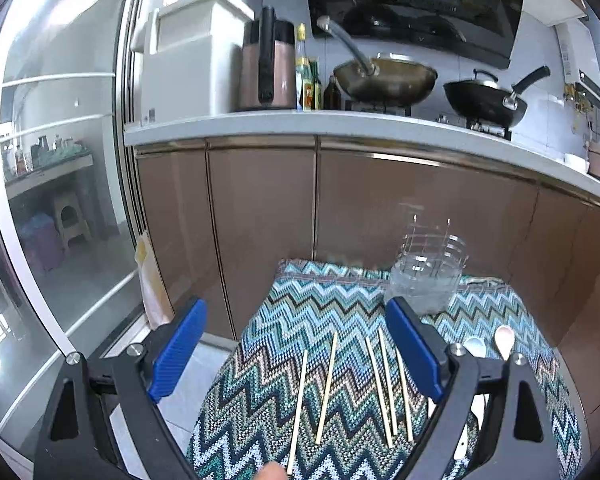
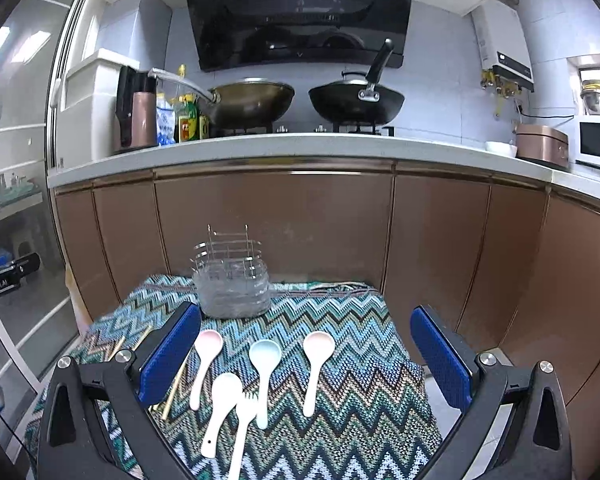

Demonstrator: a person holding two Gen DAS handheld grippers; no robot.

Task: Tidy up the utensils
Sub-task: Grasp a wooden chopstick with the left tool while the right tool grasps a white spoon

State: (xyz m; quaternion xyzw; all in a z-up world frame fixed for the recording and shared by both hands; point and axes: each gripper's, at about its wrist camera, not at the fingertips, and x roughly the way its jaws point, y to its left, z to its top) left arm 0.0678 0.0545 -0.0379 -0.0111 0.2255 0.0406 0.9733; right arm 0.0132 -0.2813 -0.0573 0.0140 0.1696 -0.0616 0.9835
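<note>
Several wooden chopsticks (image 1: 328, 388) lie side by side on a zigzag-patterned cloth (image 1: 260, 380). My left gripper (image 1: 296, 352) hovers open above them, holding nothing. At the cloth's far edge stands a clear utensil holder (image 1: 428, 276) with a wire rack inside. In the right wrist view the utensil holder (image 2: 232, 288) is at the back, and several plastic spoons lie before it: a pink spoon (image 2: 204, 360), a blue spoon (image 2: 264, 372), another pink spoon (image 2: 314, 364), a white spoon (image 2: 220, 408) and a white fork (image 2: 242, 428). My right gripper (image 2: 306, 356) is open above the spoons.
The cloth (image 2: 340, 400) covers a small low table in front of brown kitchen cabinets (image 2: 272, 224). On the counter above are a wok (image 2: 252, 100), a black pan (image 2: 356, 100), bottles and a kettle. A glass sliding door (image 1: 60, 200) stands at the left.
</note>
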